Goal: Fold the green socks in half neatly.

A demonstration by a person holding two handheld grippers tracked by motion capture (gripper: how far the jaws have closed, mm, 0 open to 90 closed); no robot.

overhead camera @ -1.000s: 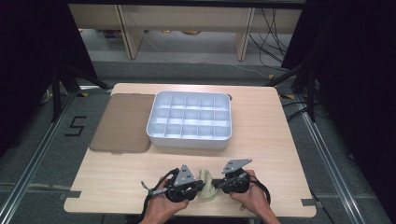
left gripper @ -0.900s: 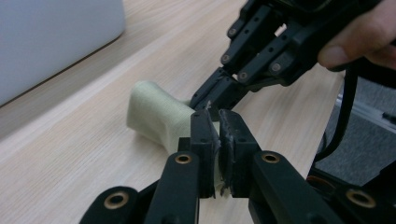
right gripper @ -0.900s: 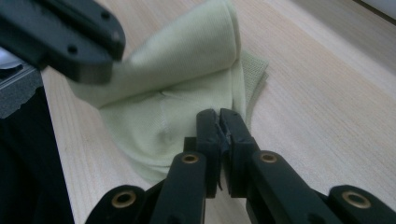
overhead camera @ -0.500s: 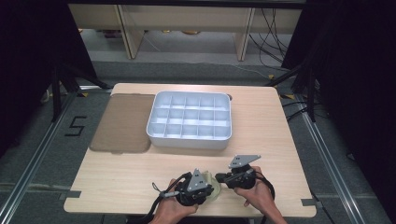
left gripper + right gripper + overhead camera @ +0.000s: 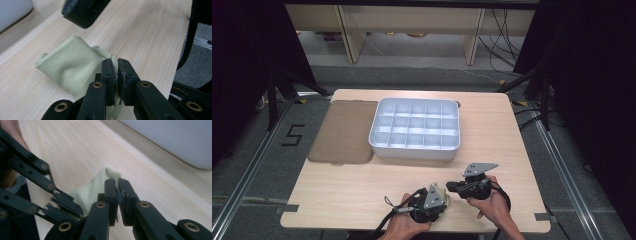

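A small pale yellow-green cloth (image 5: 441, 190) lies crumpled near the table's front edge. In the left gripper view the cloth (image 5: 72, 67) spreads out ahead of my left gripper (image 5: 115, 63), whose jaws are shut on its near edge. My right gripper (image 5: 117, 182) is shut, with the cloth (image 5: 98, 186) lying just past and under its tips; I see nothing clamped in it. In the high view the left gripper (image 5: 435, 197) and right gripper (image 5: 451, 186) nearly meet, tip to tip, over the cloth. A hand holds each one.
A white tray (image 5: 414, 150) with several empty compartments stands at the middle back. A brown mat (image 5: 343, 131) lies to its left. Bare wood (image 5: 337, 190) spreads left of the hands. The table's front edge is close behind both grippers.
My left gripper has slid right along the front edge with the cloth, closing on the right gripper. The right gripper has shifted slightly right and stayed shut.
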